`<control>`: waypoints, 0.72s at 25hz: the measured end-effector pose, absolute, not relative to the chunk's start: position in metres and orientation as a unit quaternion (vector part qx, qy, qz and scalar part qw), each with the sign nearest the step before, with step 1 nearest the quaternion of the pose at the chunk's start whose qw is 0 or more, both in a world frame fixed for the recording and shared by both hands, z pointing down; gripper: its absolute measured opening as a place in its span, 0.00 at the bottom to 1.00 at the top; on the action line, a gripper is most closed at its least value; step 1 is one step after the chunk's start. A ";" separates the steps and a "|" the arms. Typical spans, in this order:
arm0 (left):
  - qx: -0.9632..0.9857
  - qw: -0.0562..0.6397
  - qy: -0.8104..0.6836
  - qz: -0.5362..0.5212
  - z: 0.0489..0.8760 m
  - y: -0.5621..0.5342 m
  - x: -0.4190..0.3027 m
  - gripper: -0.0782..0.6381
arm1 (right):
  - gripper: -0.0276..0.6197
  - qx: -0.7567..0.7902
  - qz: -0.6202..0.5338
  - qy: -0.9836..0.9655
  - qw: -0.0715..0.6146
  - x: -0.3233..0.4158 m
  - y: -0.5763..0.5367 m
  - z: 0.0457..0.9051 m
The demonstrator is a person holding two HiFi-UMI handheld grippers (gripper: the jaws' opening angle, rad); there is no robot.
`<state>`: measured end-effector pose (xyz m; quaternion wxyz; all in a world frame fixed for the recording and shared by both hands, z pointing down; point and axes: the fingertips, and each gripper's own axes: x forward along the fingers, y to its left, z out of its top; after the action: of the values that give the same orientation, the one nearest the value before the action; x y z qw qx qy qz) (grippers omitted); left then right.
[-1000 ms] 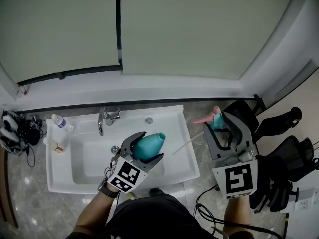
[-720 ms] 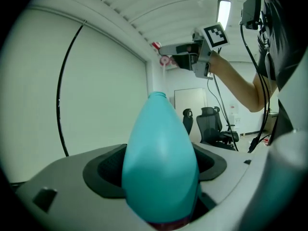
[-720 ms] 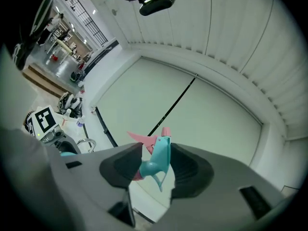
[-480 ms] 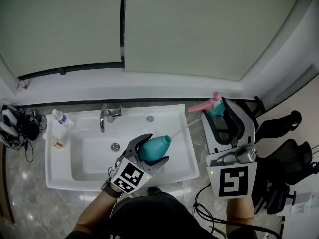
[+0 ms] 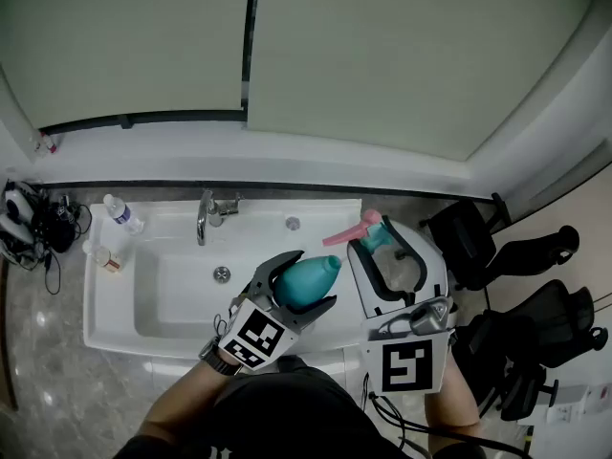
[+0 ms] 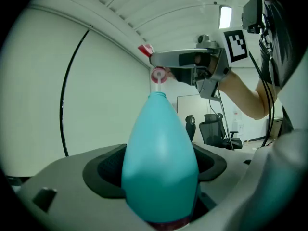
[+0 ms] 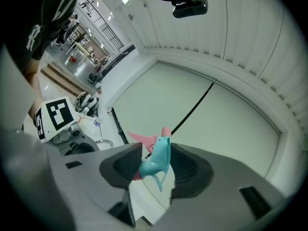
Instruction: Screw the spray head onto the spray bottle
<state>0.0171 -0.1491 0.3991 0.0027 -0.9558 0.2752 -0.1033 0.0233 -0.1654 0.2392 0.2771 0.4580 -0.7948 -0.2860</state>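
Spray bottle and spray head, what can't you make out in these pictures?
- Spray bottle base: in the left gripper view it is cut off by the bottom edge. In the head view it is covered by the left gripper.
- Spray head collar and threads: in the right gripper view they are hidden between the right gripper pads.
- Label on the small clear bottle beside the sink: too small in the head view.

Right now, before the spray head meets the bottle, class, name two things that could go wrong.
1. The spray bottle lies tilted in the left hand-held gripper and the spray head is apart from its neck; a skewed approach may cross-thread.
2. The right hand-held gripper pinches only the head's narrow body, so it may swivel when twisted.
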 end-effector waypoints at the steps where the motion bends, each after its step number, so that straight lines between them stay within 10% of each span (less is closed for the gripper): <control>1: -0.956 0.002 0.276 -0.102 0.399 -0.149 0.017 0.64 | 0.33 0.453 -0.287 -0.797 0.278 0.018 -0.164 0.244; 18: -0.956 0.011 0.285 -0.068 0.385 -0.149 0.015 0.64 | 0.33 0.423 -0.336 -0.787 0.297 -0.013 -0.154 0.270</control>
<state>0.0154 -0.1495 0.3852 0.0112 -0.9561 0.2847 -0.0684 -0.0128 -0.1537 0.2703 0.2969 0.4231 -0.7873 -0.3362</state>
